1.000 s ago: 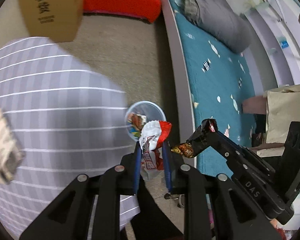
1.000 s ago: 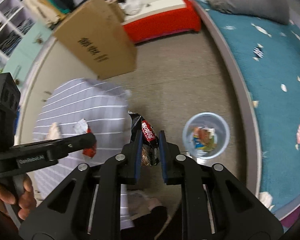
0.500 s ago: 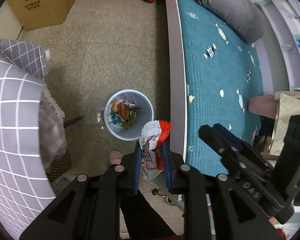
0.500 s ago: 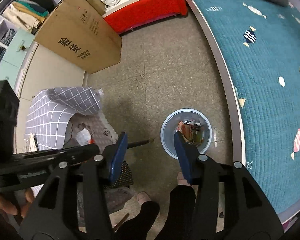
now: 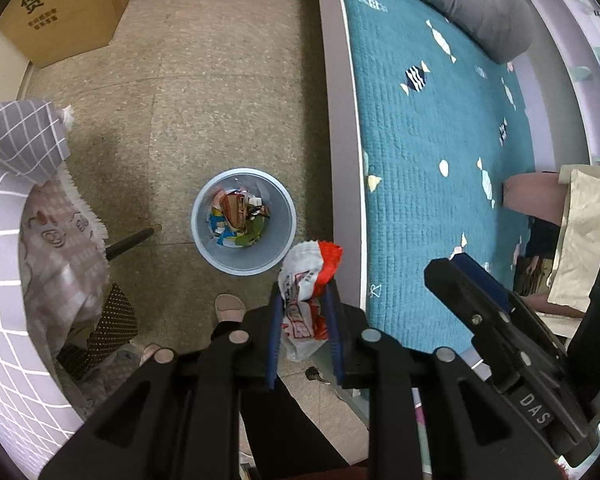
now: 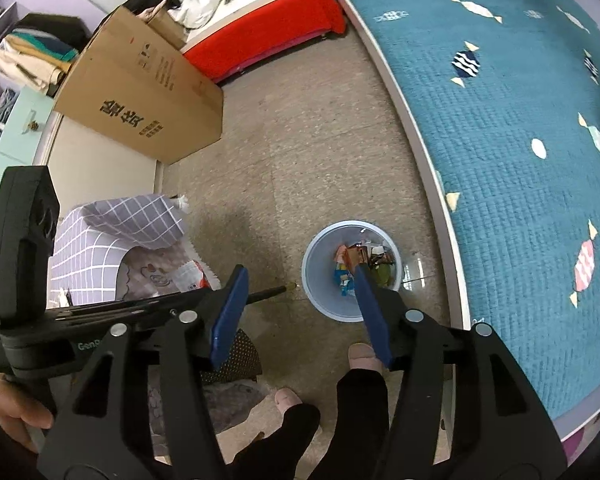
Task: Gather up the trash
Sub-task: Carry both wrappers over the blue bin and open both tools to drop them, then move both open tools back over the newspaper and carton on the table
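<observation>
Left gripper (image 5: 305,312) pinches the crumpled red-and-white plastic snack wrapper (image 5: 307,280) (light, limp, slippery; grip mid-body) near the pale blue round bin (image 5: 284,216)'s rim; right gripper (image 6: 300,300), jaws just opening, holds nothing.

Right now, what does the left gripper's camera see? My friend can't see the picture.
The left gripper pinches a red and white wrapper above the floor, beside a pale blue bin holding trash. A teal bed is to the right, where the right gripper pokes in.
</observation>
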Available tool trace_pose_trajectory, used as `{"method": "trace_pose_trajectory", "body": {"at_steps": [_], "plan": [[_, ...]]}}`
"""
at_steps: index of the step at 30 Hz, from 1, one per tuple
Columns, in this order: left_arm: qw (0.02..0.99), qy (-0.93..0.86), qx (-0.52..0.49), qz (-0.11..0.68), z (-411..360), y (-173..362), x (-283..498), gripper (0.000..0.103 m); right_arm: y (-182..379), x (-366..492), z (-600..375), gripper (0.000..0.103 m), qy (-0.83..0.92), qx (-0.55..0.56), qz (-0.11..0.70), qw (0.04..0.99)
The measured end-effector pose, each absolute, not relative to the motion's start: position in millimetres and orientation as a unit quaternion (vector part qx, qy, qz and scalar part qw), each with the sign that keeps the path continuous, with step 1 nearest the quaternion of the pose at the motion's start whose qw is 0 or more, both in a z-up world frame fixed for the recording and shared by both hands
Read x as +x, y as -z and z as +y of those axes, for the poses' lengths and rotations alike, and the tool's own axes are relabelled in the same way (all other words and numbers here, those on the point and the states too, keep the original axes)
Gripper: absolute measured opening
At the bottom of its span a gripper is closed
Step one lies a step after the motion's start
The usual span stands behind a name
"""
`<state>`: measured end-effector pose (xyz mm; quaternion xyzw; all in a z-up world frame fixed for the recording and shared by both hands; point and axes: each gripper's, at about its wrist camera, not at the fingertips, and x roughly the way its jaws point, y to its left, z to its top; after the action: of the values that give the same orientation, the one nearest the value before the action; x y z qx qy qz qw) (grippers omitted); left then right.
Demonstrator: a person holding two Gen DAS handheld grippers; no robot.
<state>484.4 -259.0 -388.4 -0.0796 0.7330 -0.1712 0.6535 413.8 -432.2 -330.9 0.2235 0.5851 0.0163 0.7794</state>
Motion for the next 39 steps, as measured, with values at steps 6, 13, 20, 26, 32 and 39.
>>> {"method": "trace_pose_trajectory", "body": {"at_steps": [6,13,20,26,32,39], "plan": [[0.642,0.181,-0.083,0.74,-272.4,390.4,486.6,0.042,325.8,411.1,-447.5,0.055,-0.005,0.231,0.578,0.783],[0.654,0.167,-0.078,0.734,-265.2,378.4,487.1,0.063,319.3,411.7,-451.3,0.055,-0.01,0.24,0.578,0.78],[0.686,0.134,-0.085,0.71,-223.8,348.5,485.4,0.066,306.2,424.7,-413.5,0.055,-0.057,0.229,0.579,0.781],[0.724,0.076,-0.105,0.678,-145.8,316.0,474.5,0.068,292.2,442.2,-335.4,0.055,-0.133,0.194,0.583,0.778],[0.749,-0.013,-0.14,0.647,-32.6,295.8,446.2,0.069,281.5,448.5,-235.1,0.056,-0.211,0.146,0.586,0.769],[0.762,-0.135,-0.214,0.596,123.5,284.7,397.7,0.069,279.7,436.8,-120.6,0.058,-0.268,0.105,0.59,0.754]]}}
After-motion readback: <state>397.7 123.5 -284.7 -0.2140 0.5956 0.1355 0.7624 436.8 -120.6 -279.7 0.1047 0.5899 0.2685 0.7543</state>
